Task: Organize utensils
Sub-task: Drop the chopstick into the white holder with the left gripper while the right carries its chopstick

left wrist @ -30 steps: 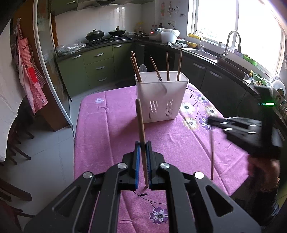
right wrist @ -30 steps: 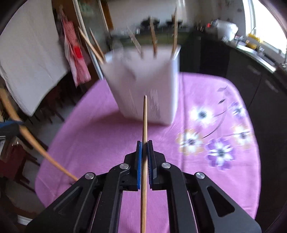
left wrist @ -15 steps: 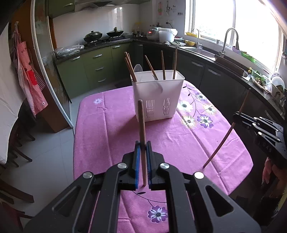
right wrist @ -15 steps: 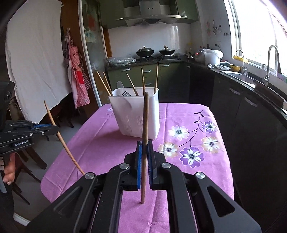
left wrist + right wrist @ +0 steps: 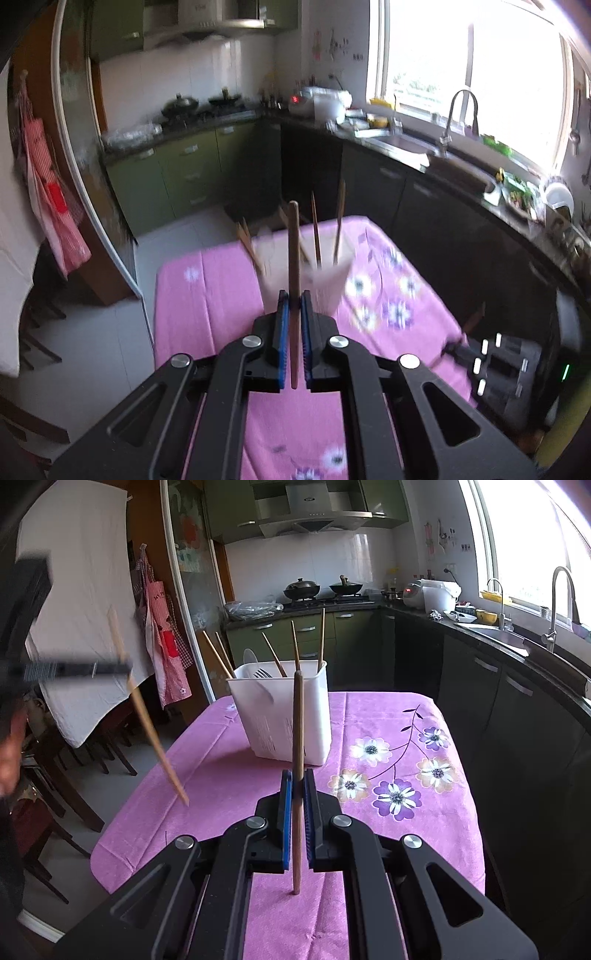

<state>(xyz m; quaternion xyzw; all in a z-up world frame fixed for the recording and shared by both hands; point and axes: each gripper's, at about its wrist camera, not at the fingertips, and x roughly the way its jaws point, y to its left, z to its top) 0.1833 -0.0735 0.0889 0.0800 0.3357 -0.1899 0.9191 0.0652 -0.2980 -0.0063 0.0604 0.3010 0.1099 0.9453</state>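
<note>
Standing upright in the white utensil holder (image 5: 284, 716) are several chopsticks and a fork, so much of the sorting is looking done. Two sticks are waiting: the left gripper (image 5: 292, 332) is pinching one chopstick (image 5: 293, 266) tight and hovering above and short of the holder, while the right gripper (image 5: 297, 812) is clamping another chopstick (image 5: 297, 746) nearer than the holder, over the pink tablecloth (image 5: 229, 760).
</note>
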